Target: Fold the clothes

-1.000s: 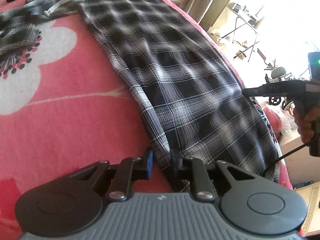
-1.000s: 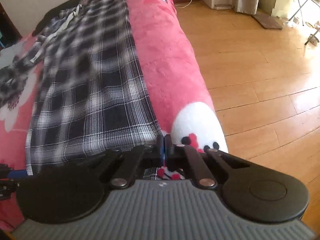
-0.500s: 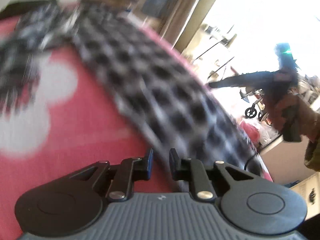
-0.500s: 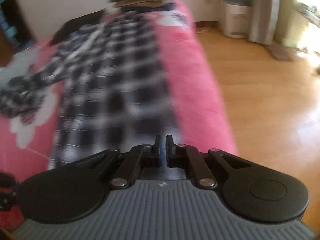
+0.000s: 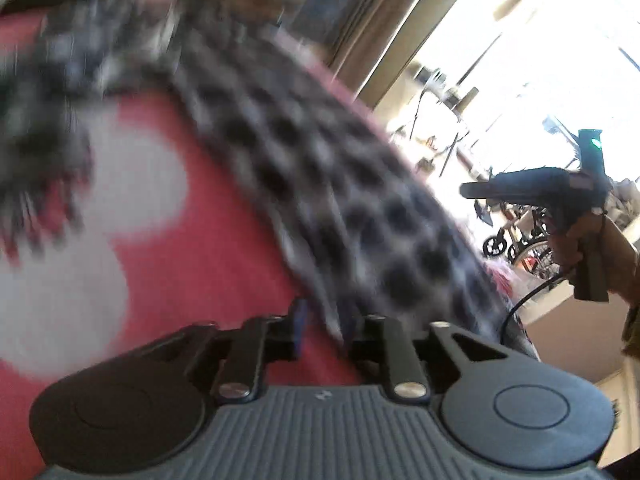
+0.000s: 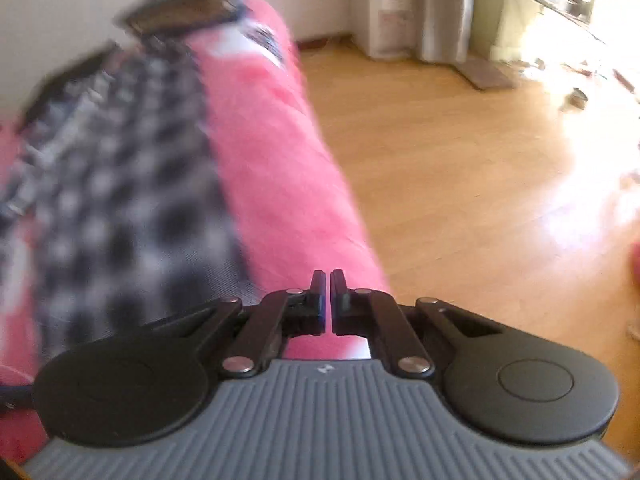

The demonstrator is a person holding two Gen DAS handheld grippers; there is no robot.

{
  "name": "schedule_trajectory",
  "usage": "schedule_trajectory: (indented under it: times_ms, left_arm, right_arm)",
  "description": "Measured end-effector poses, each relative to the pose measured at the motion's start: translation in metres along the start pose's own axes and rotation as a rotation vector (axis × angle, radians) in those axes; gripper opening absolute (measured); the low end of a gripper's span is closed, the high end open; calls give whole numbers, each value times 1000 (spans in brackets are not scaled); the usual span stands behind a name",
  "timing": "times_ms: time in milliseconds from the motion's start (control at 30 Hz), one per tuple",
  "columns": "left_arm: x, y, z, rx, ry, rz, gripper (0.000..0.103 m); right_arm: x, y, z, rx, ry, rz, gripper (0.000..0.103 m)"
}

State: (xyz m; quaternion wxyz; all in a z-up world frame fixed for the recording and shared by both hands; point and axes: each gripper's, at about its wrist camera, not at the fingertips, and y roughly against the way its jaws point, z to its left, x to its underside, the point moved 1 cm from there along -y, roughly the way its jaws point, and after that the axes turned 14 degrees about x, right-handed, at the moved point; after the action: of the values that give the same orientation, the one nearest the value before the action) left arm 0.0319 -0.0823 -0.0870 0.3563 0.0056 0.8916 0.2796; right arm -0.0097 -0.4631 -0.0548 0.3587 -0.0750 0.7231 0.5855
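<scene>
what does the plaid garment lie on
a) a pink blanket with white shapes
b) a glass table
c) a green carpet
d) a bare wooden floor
a, the plaid garment is spread over the pink blanket, whose white shapes show beside it; the wooden floor lies off to the side.

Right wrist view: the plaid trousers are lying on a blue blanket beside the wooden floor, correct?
Not quite. The blanket is pink, not blue, as the right wrist view shows. The plaid trousers do lie on it, with the wooden floor alongside.
</scene>
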Motion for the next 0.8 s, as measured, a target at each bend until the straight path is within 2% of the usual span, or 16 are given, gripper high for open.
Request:
schedule_trajectory:
  times_ms: [67,167,233,267,300,333,367,400,433,467,533,600,667,733,800]
  left_arm:
    - [-20,-7,-1,49,-45,-27,29]
    - [-47,-35,9,115,-51,-44,35]
    - [-56,-53,35,21,10,-48,35]
    - [-60,-61,49,-22,43,-51,26]
    - [-62,-57,64,-16,99,-69,17]
    - [-64,-52,79,-10,153,-87,16]
    - [-66,-44,88,4,181,-108,21]
    - [-67,-36,92,-10,180,-128,27]
    - [-69,-30,93,-41,156,-139,41]
    - [-70,-26,93,-43,144,-145,45]
    - [-72,-19,89,-29,140,-140,45]
    - [-72,-17,78,-16,150,-108,45]
    - [-69,-18,57,6,136,-58,48]
    - [-59,-19,31,77,80,4,54]
    - [-48,-23,5,140,10,57,54]
  right_arm:
    - [-9,2,28,-105,40,-28,1]
    - [-21,-24,66,-251,50,20,1]
    - [-24,-42,73,-245,6,57,1]
    - [-23,-48,67,-205,-26,66,1]
    - [-21,-50,57,-163,-68,74,0]
    - [-16,-47,39,-118,-123,78,0]
    - [-11,-41,21,-56,-166,84,0]
    - [-6,-28,2,26,-186,92,5]
    - [0,-10,-16,98,-201,100,5]
    - [5,9,-33,156,-215,109,5]
    - [13,57,-60,221,-227,131,5]
    - [20,103,-72,240,-174,142,5]
    - [27,135,-76,197,-115,150,5]
    - [40,143,-71,89,-80,186,7]
    - [62,137,-57,-31,-34,214,8]
